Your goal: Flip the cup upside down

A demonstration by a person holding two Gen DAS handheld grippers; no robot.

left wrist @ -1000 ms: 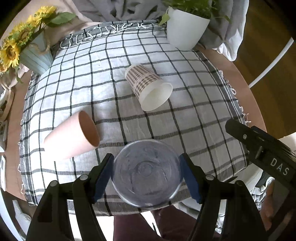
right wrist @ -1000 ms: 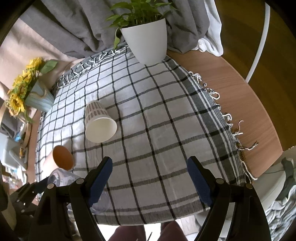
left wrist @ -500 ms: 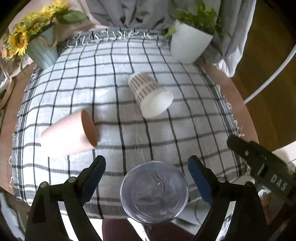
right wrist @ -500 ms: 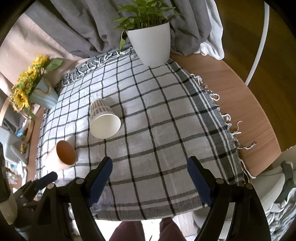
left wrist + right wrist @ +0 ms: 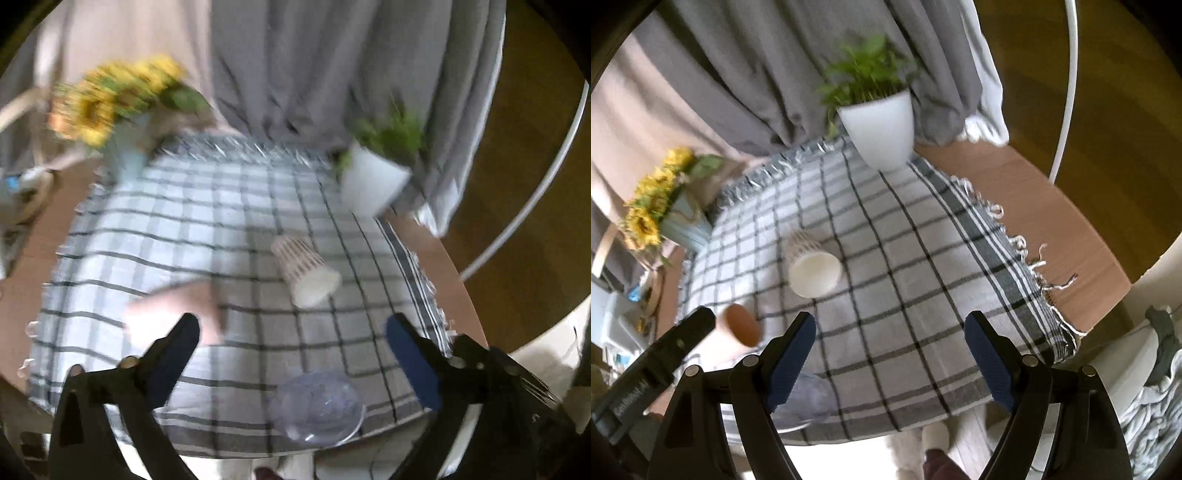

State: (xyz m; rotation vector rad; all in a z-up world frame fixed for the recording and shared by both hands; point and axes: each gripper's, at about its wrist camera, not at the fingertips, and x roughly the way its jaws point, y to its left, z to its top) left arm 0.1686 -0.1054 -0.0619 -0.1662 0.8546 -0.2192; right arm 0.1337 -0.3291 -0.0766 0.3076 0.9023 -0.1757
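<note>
A clear plastic cup [image 5: 317, 410] stands upside down on the checked cloth [image 5: 236, 221] near the table's front edge; it also shows in the right wrist view [image 5: 809, 400] behind my right gripper's left finger. My left gripper [image 5: 293, 338] is open and empty, above and behind the clear cup. A pink cup [image 5: 173, 314] [image 5: 737, 326] lies on its side at the left. A patterned paper cup [image 5: 304, 271] [image 5: 810, 266] lies on its side mid-table. My right gripper [image 5: 890, 338] is open and empty over the front of the cloth.
A white plant pot [image 5: 879, 129] [image 5: 373, 184] stands at the back right of the cloth. A blue pot of sunflowers [image 5: 665, 218] [image 5: 110, 110] stands at the back left. Grey curtains [image 5: 768, 74] hang behind. Bare wooden table [image 5: 1052, 221] lies to the right.
My left gripper has opened, let go of the clear cup and drawn back and up. The clear cup stays upside down on the cloth. The right gripper has risen slightly.
</note>
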